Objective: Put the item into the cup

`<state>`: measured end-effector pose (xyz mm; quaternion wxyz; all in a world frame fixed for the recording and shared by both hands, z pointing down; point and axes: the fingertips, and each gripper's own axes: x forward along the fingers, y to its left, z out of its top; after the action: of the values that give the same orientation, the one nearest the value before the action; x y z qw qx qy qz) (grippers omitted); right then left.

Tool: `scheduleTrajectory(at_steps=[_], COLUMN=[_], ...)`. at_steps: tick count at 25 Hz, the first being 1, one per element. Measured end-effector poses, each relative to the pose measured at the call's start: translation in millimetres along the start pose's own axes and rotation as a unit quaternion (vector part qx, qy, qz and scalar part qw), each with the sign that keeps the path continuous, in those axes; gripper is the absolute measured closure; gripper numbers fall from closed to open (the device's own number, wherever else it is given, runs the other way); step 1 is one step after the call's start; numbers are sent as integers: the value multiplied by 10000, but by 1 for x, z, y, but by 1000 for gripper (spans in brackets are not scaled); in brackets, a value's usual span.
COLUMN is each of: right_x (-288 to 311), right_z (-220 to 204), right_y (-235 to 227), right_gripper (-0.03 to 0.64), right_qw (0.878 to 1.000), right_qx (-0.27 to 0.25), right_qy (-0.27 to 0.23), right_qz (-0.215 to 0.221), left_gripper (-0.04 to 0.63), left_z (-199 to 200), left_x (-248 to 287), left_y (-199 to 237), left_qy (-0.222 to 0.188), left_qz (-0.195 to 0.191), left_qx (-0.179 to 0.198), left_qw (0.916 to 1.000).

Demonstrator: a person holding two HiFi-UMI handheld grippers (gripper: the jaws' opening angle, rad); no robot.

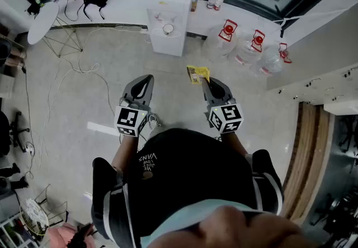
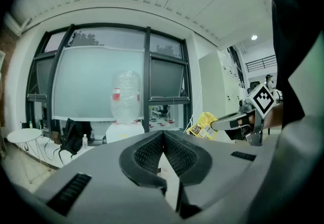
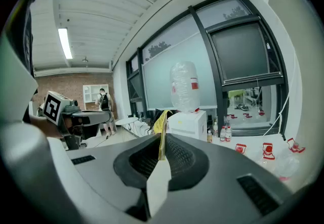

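Observation:
My right gripper (image 1: 205, 81) is shut on a flat yellow packet (image 1: 198, 74), which sticks out beyond its tips. In the right gripper view the packet (image 3: 161, 126) stands edge-on, pinched between the pads. My left gripper (image 1: 145, 80) is held level beside it, shut with nothing in it; its pads (image 2: 152, 153) meet in the left gripper view. From there the packet (image 2: 203, 126) and right gripper (image 2: 234, 120) show at the right. A small round cup-like thing (image 1: 168, 29) sits in the front of a white water dispenser (image 1: 168, 23) ahead.
Several water jugs with red caps (image 1: 250, 44) lie on the floor right of the dispenser. Cables (image 1: 72, 73) trail over the floor at the left, near a round white table (image 1: 42, 22). Tall windows (image 2: 101, 86) are behind the dispenser. A person (image 3: 104, 99) stands far off.

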<state>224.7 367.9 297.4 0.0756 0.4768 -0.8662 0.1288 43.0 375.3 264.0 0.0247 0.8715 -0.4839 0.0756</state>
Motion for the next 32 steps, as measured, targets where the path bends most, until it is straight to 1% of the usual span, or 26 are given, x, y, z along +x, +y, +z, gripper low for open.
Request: scheduleTrajectory(at_steps=[3,8,11,14,18,20,27,32], right_x=[15,46,69,94,129,144,197,235], right_z=[2,10,15,19,17,19,35,45], right_y=[5,16,30,44,52,53,28,-9], right_gripper=[563,563,563,563,563,563,563,563], right_qw=[9998,9992,9983,9970,9956,9949,9935,9948], right_qx=[190,314,441,543,584,579,593,550], right_qy=[-53,-138,-209,-262,-247,-245,-149,9], right_qz=[-20,-205,-331,-481,-691,-790,-958,-856], left_gripper=[577,577,577,577,577,575,575,577], left_z=[-1,-3,-5,-9,-18,-23,-27,-22], left_x=[2,8,9,13,24,32,83,132], left_y=[15,49,75,103,137,153,193,216], left_qy=[-44,-87,-104,-73,-10,67,135,118], left_qz=[-75,-235,-434,-681,-1021,-1098,-1182,-1021], left_qx=[-55,-147,-156,-63,14,14,-216,-299], left_qw=[9999,9996,9989,9976,9948,9939,9927,9943])
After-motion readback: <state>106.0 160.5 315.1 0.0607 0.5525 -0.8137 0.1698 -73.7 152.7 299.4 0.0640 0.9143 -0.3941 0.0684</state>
